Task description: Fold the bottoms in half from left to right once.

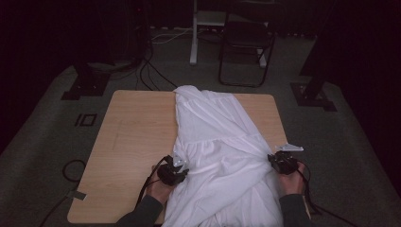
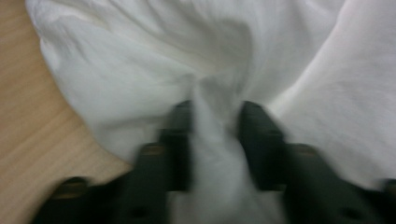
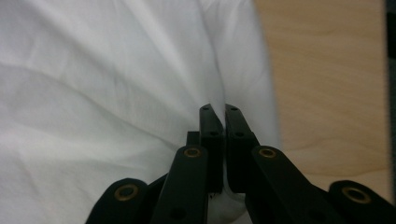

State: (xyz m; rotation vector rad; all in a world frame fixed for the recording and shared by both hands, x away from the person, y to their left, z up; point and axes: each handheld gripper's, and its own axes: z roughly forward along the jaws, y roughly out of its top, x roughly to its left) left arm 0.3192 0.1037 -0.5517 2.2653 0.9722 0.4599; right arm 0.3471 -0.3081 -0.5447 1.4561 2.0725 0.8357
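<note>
A white garment [image 1: 217, 137] lies spread from the far middle of the wooden table [image 1: 137, 137] down over its near edge. At the cloth's left border my left gripper [image 1: 181, 164] has a gathered fold of the white fabric [image 2: 140, 70] bunched between its jaws [image 2: 215, 116], which press on it. My right gripper [image 1: 274, 159] is at the cloth's right border near the table's right side. Its jaws [image 3: 218, 108] are almost together, pinching a thin edge of the fabric [image 3: 93, 93]. A hand holds each gripper from below.
A dark folding chair [image 1: 246, 38] stands on the carpet beyond the table. Black stand bases sit at the far left [image 1: 85, 87] and far right [image 1: 312, 94]. Cables [image 1: 151, 71] run over the floor. Wood tabletop [image 3: 327, 84] lies beside the right jaws.
</note>
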